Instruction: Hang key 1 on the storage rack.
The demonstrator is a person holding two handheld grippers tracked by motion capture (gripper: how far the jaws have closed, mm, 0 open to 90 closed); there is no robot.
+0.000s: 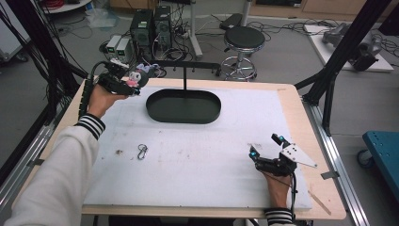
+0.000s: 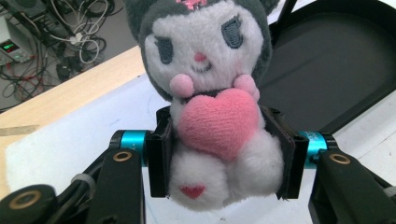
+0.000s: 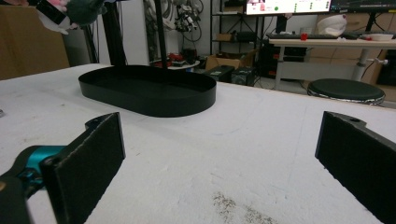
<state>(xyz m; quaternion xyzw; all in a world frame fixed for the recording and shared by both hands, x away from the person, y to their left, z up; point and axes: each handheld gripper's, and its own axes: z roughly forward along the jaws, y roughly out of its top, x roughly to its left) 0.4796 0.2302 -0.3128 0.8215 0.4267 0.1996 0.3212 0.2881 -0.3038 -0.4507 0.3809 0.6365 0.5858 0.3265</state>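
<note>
two black pads (image 2: pixel 161 158) squeeze fuzzy plush doll (image 2: pixel 210 93) above oval tray (image 1: pixel 183 106).

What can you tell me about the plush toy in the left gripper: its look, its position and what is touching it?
The plush toy is a soft, fuzzy doll with a white face, a dark grey hood, a pink nose and pink paws hugging a pink heart; a small red heart marks its white lower body. It sits upright, facing the camera, clamped at the body between the two black pads of the left gripper. It is held in the air near the far left corner of the table, beside the black oval tray.
</note>
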